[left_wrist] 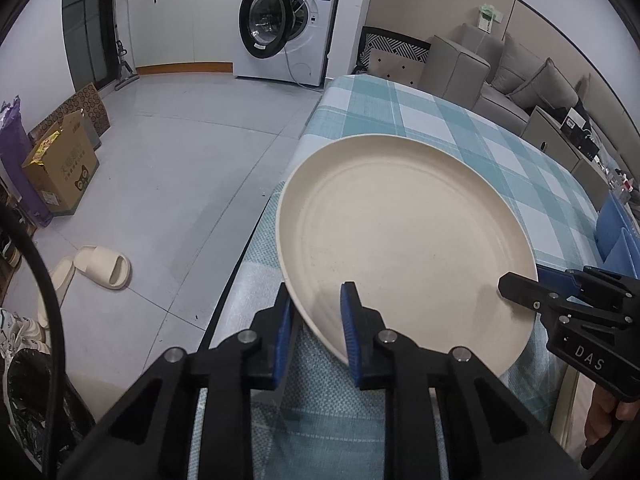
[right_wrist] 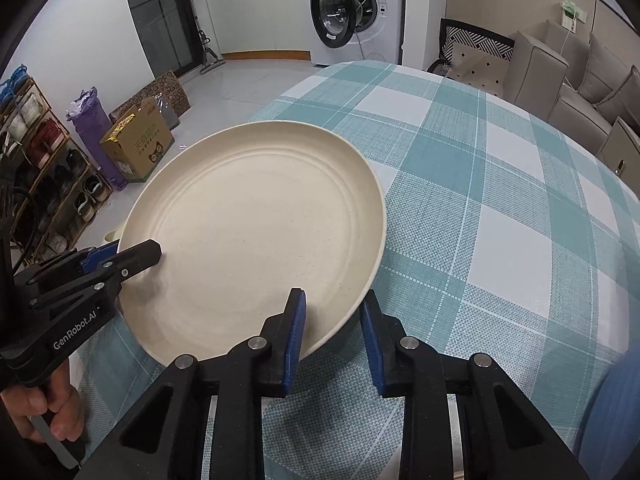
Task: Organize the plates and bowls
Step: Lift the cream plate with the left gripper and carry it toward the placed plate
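Left wrist view gives me the bench (left_wrist: 460,128) under its teal check cloth, with the cream plate (left_wrist: 400,240) lying near the cloth's left edge, its rim at nine o'clock reaching out over that edge. My left tongs (left_wrist: 316,332) have narrowed onto the plate's rim at six o'clock, one blue pad under the lip and one on top, so I read them as gripping the plate. The right tongs (left_wrist: 516,288) come in at four o'clock, their black finger lying on the rim; in the right wrist view those right tongs (right_wrist: 332,332) straddle the plate (right_wrist: 256,236) edge and look pinched on it too. To do this well I would lift both sides together and keep the plate level, since a shallow rim grip can slip if one hand rises first; I would also hold the pinch steady and clear the cloth before carrying anything sideways. As for what I cannot make out: no bowl shows in either view, nor any stack or rack to receive the plate. The blue thing (left_wrist: 616,236) at the bench's three o'clock side is cut off by the lens edge, and the lower pads are hidden beneath the rim, so how deep the bite goes I cannot tell.
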